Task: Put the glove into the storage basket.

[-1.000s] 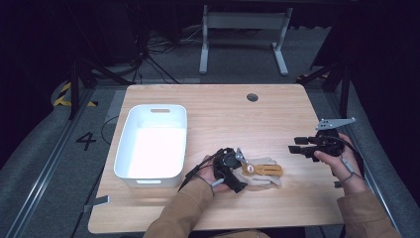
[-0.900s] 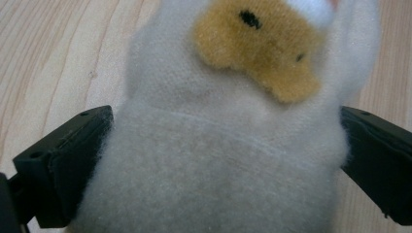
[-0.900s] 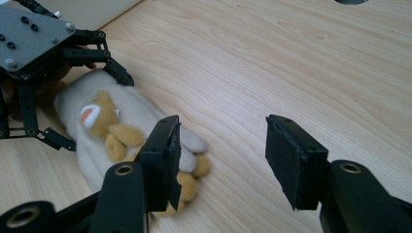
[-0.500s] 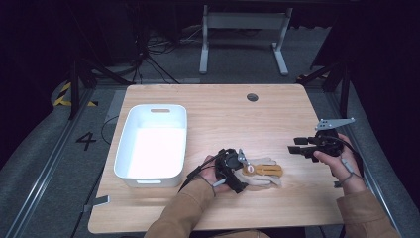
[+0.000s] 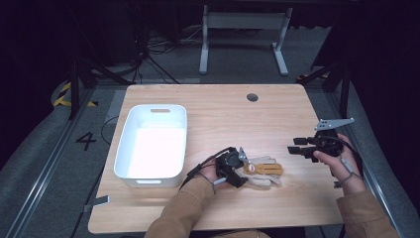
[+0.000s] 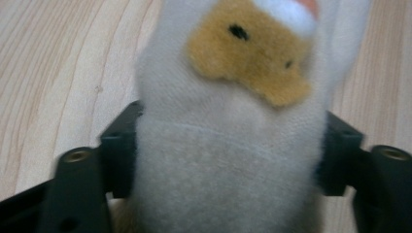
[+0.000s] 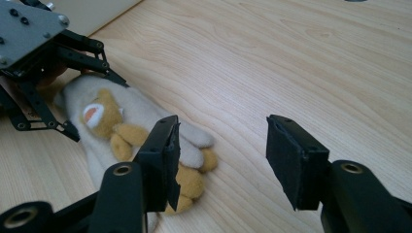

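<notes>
Left gripper (image 5: 236,166): jaws clamped on the cuff end of a cream plush glove (image 5: 260,171) with a tan bear on its back. In the left gripper view the glove's (image 6: 228,145) fleece fills the gap between the two black pads, one pad pressed to each flank; the bear patch sits just beyond the jaws, further along the glove. The glove lies flat on the desk (image 5: 223,114), its fingers pointing away from the left jaws toward the right gripper.

Right gripper (image 5: 297,148): jaws wide apart, nothing between them, nothing touched. It is held off to the right side of the desk, jaws aimed at the glove. In the right gripper view the glove (image 7: 141,141) lies ahead of and beside one jaw, its fingertips partly hidden behind that pad; bare wood shows through the gap between the pads. The left gripper (image 7: 48,73) shows at the far end of the glove.

A white plastic bin (image 5: 152,144) stands behind the left gripper, near its hand but apart from the glove. Open wood between the glove and the right jaws, and over the far half of the desk. The glove lies well in from the near desk edge.
</notes>
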The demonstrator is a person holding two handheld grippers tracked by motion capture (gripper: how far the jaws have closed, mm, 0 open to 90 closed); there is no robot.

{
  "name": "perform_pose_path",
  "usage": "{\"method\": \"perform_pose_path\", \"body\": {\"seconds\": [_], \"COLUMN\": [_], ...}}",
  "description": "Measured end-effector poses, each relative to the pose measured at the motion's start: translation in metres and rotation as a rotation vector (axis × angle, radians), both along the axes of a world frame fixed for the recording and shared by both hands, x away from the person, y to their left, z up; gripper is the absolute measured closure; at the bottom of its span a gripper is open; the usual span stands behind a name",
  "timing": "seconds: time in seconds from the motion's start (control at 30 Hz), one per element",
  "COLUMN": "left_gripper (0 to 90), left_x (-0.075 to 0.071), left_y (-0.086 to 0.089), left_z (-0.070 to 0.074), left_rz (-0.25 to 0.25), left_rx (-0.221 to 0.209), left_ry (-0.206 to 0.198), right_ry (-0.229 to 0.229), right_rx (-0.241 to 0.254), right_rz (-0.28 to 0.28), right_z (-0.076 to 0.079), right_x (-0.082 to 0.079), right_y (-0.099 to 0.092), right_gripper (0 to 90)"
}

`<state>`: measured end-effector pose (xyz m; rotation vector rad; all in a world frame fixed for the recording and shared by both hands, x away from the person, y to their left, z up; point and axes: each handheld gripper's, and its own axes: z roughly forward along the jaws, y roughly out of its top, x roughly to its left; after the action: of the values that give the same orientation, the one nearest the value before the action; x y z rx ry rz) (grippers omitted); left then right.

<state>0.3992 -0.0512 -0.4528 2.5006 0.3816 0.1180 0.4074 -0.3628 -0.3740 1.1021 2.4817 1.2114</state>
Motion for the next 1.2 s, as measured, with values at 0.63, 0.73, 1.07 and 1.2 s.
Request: {"method": "perform_pose_path", "body": {"seconds": [0.63,0.73,1.07,1.2], "left_gripper": [69.2,69.6,69.9,69.5], "left_x": [-0.007,-0.007,-0.008,-0.008], "left_y": [-0.005,-0.005,-0.002,0.002], "left_z": [0.007,0.010,0.029,0.038], "left_rz": [0.016,0.022,0.055,0.055], "left_rx": [0.040,0.036,0.003,-0.035], "left_ry": [0.014,0.032,0.063,0.078], "right_ry": [-0.008,-0.009,-0.008,-0.009], "right_rx": [0.008,0.009,0.017,0.019], "right_rz": [-0.001,-0.001,-0.010,-0.016], "right_z": [0.001,0.001,0.002,0.002], "right_x": [0.000,0.000,0.000,0.001], "right_y": [-0.002,-0.003,-0.005,-0.007], "right_gripper": [47.3,47.3,47.4,47.4]}}
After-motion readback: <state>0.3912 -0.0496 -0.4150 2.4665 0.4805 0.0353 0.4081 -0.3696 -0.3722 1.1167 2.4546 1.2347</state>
